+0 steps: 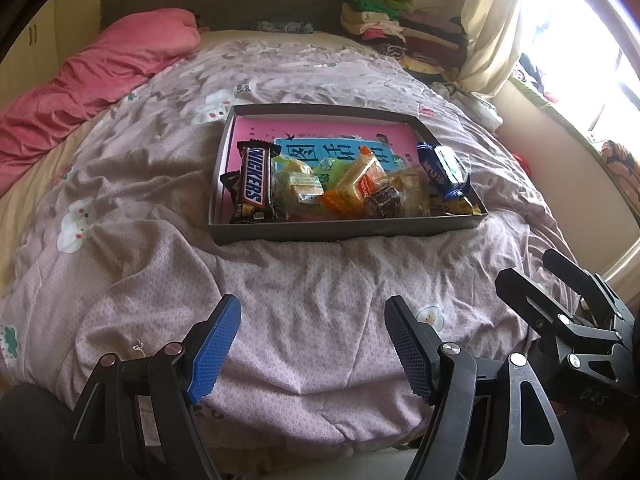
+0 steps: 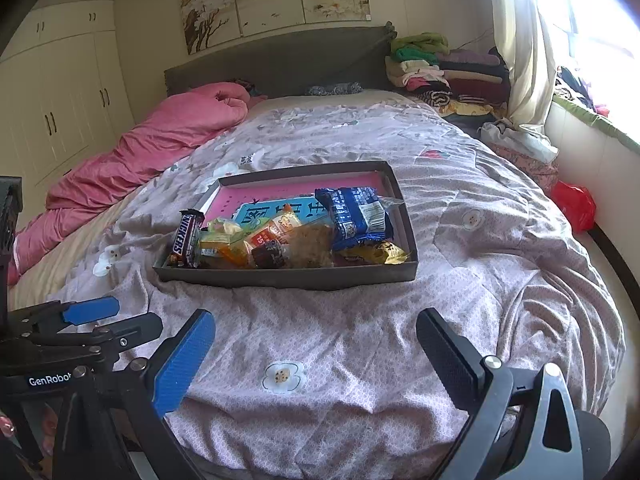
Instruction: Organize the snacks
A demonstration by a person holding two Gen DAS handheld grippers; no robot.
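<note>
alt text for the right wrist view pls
A shallow dark tray of wrapped snacks, with a Snickers bar at its left end and a blue packet at its right, sits on a bed's floral quilt. The right gripper hovers open and empty in front.

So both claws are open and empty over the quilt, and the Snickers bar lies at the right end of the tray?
Not quite: the Snickers bar lies at the left end of the tray, as the left wrist view shows. Both claws, left and right, are open and empty over the quilt.
</note>
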